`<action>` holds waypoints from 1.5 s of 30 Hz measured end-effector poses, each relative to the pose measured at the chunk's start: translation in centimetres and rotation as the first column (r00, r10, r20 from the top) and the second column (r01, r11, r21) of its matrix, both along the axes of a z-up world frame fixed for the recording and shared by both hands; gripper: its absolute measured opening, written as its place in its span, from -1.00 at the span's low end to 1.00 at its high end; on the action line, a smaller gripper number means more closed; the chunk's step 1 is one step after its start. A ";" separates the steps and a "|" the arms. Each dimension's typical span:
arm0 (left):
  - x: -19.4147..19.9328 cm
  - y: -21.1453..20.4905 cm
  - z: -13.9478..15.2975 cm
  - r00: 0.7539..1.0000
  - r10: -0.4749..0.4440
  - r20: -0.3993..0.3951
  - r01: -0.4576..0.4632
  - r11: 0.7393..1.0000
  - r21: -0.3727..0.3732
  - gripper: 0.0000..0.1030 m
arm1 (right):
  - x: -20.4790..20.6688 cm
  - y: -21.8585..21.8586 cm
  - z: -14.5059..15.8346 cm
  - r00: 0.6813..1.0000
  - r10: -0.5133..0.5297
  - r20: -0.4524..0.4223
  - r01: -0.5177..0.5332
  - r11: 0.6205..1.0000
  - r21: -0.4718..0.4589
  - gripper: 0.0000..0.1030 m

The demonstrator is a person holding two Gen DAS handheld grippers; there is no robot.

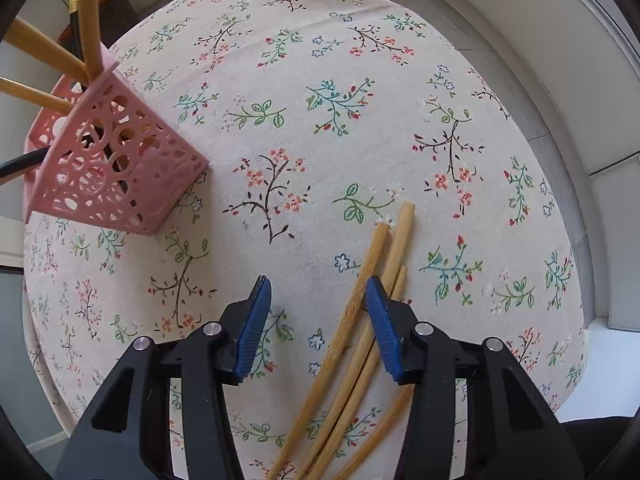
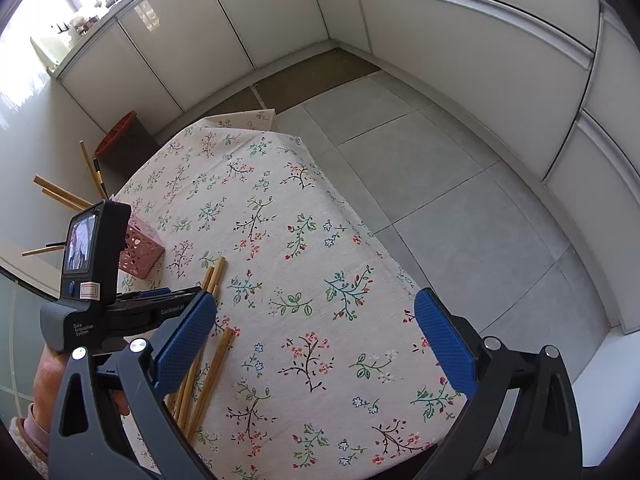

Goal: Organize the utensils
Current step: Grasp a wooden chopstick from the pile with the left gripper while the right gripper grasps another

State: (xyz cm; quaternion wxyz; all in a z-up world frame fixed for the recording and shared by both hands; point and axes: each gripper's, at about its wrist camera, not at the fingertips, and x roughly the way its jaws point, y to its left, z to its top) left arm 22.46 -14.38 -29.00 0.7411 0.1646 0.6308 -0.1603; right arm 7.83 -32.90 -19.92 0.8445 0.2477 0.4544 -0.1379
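Observation:
Several bamboo chopsticks lie loose on the floral tablecloth. My left gripper is open and empty just above them, its right blue pad over the sticks. A pink perforated holder stands at the table's left edge with several chopsticks in it. In the right wrist view my right gripper is open wide and empty above the table, the loose chopsticks lie by its left finger, and the pink holder sits behind the left gripper's camera body.
The table's right edge drops to a grey tiled floor. A dark bin with a red rim stands beyond the table's far left corner. White cabinets line the walls.

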 end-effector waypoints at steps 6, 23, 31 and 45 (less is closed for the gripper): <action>0.5 -0.6 -1.0 0.999 -0.034 -0.014 0.034 0.999 0.002 -0.23 | 0.2 -0.4 -0.7 1.000 0.000 -0.029 0.001 0.999 0.037 0.87; -3.1 10.3 0.8 0.999 -0.003 0.038 0.003 1.000 -0.002 -0.87 | 4.8 7.2 -5.4 0.966 0.096 -0.241 -0.075 0.993 0.095 0.48; -5.2 14.2 5.8 0.990 0.029 0.136 -0.015 0.994 -0.104 -0.87 | 6.7 10.0 -8.4 0.929 0.089 -0.359 -0.042 0.990 0.137 -0.07; -9.6 12.9 13.6 0.916 0.058 0.396 0.033 0.975 -0.219 -0.87 | 6.9 12.3 -9.0 0.934 0.077 -0.350 -0.055 0.996 0.071 -0.83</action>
